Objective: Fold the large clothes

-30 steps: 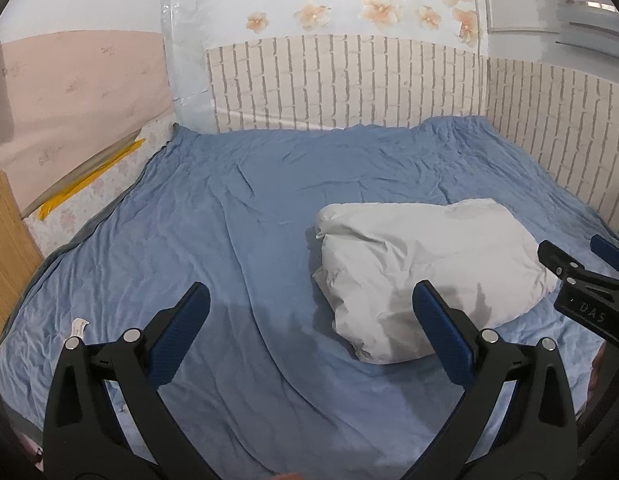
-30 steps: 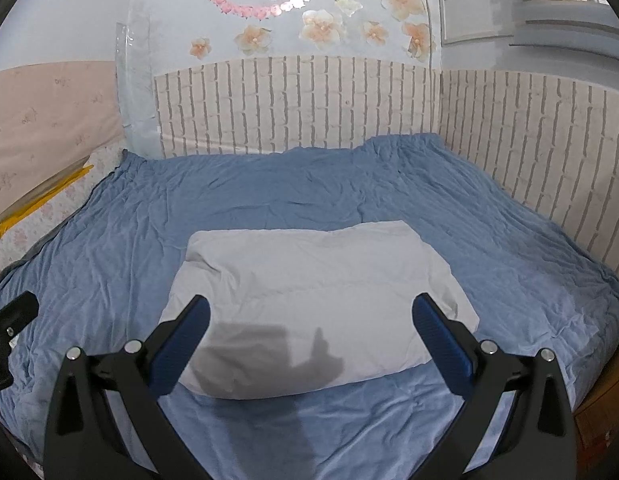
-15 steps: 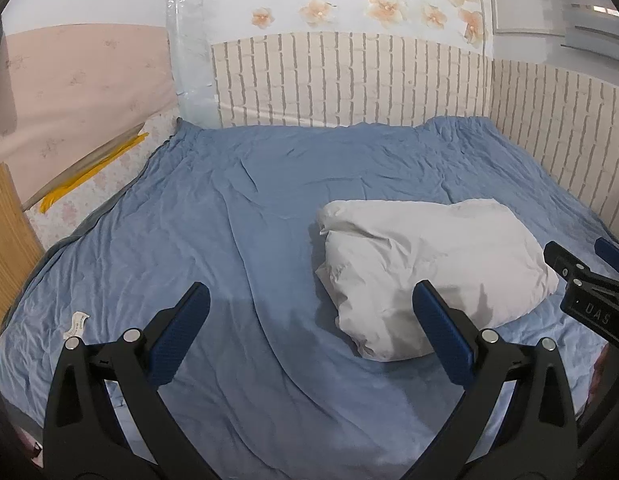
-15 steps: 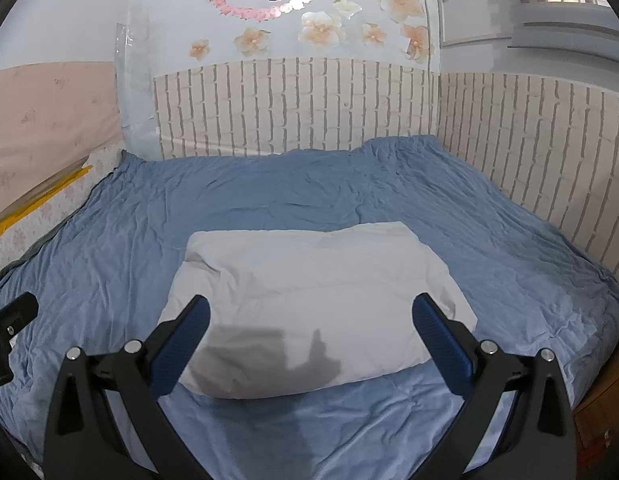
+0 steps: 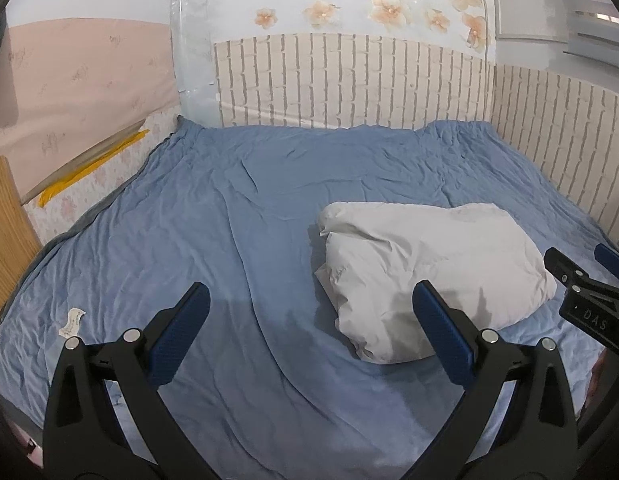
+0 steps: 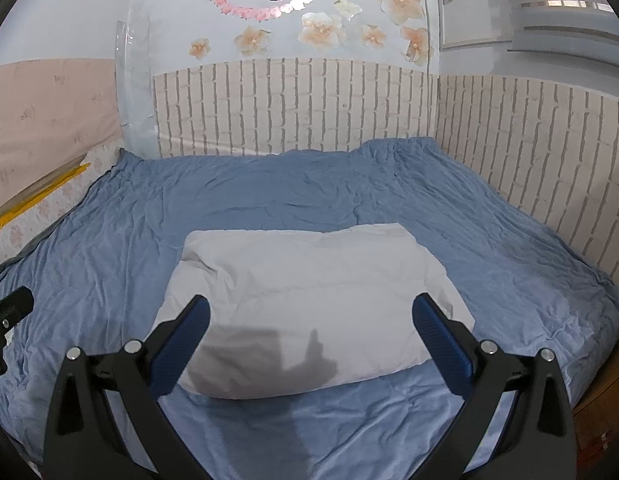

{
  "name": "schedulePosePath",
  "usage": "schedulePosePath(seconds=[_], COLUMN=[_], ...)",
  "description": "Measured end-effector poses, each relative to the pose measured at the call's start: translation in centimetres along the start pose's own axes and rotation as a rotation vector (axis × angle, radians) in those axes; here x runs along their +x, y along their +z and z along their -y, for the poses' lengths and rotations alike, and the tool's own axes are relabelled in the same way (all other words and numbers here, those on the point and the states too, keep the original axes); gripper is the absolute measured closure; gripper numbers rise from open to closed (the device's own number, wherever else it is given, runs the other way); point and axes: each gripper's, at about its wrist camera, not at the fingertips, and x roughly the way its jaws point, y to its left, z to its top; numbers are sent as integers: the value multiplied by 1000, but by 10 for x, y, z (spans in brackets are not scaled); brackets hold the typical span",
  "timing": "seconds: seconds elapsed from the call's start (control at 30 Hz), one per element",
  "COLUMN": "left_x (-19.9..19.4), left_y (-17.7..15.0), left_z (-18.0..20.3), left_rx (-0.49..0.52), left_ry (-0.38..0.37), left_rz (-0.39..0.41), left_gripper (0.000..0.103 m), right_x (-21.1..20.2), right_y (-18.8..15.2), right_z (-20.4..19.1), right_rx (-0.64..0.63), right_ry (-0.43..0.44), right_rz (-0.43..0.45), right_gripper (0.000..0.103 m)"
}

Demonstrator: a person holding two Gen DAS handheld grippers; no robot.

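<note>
A pale grey puffy garment (image 6: 309, 304) lies folded into a thick rectangle on the blue bed cover (image 6: 269, 192). In the left wrist view the same folded garment (image 5: 429, 268) sits to the right of centre. My right gripper (image 6: 309, 320) hangs open just above the bundle's near edge, nothing between its blue pads. My left gripper (image 5: 309, 308) is open too, over bare blue cover to the left of the bundle. The right gripper (image 5: 585, 280) shows at the right edge of the left wrist view.
A small white label (image 5: 71, 322) lies on the cover near the front left. Brick-pattern walls (image 6: 293, 108) close off the back and right side of the bed. A wooden board (image 5: 5, 216) and a yellow strip (image 5: 93, 172) run along the left edge.
Both grippers have drawn back and lifted slightly, so the bed and the folded bundle sit a little lower in view. The bundle has not moved and both stay open.
</note>
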Motion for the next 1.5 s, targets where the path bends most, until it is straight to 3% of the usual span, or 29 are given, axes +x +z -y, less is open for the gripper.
schedulePosePath(seconds=[1.5], left_x=[11], left_y=[-3], left_z=[5], left_rx=[15], left_ry=[11], left_rz=[-13], left_gripper=[3], right_x=[16], right_y=[-4], right_z=[14], right_rx=[-27], right_ry=[6], right_rz=[-13], right_gripper=[2])
